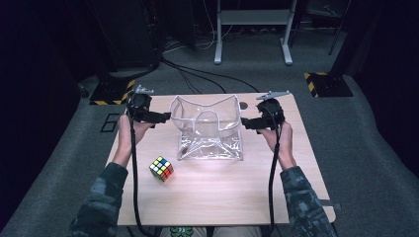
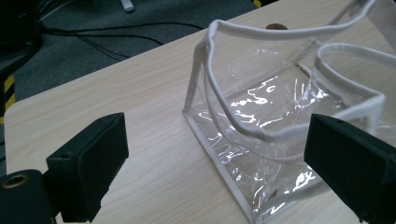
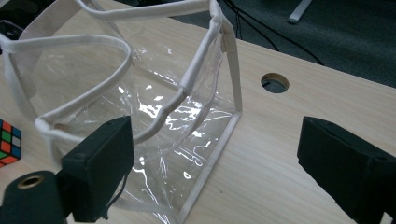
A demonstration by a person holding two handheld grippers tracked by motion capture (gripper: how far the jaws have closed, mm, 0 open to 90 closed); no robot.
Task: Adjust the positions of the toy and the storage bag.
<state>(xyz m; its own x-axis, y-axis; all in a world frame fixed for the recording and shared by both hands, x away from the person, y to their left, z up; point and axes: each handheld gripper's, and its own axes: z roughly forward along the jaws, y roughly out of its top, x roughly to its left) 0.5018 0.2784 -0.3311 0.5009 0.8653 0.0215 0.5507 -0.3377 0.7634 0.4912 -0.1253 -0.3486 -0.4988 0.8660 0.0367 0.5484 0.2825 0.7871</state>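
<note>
Your left gripper (image 1: 165,117): your left hand holds it just beside the bag's left side. Its jaws stand spread wide and nothing is pinched between them.
Your right gripper (image 1: 245,123): your right hand holds it just beside the bag's right side, facing the left one across the bag. Its jaws are spread wide too, with no grip on anything.
Clear bag (image 1: 210,131): it stands upright on the table between your two grippers, mouth open at the top. In the left gripper view its near bottom corner and white-edged side panel (image 2: 243,140) lie ahead between the jaws, closer to the right-hand jaw, not touched by either pad. In the right gripper view the bag (image 3: 154,107) sits ahead and toward the left-hand jaw, whose tip overlaps the lower edge of the bag; whether it touches you cannot tell.
Handles (image 1: 205,116): white loops arch over the open mouth, beyond your jaw tips.
Cube (image 1: 161,169): the coloured puzzle cube lies on the table nearer to you than your left gripper, well apart from it. It peeks in at the left edge of the right gripper view (image 3: 8,142).
Table (image 1: 217,192): light wood, under everything.
Hole (image 3: 274,82): a round opening in the tabletop, beyond your right gripper past the bag's far corner.
</note>
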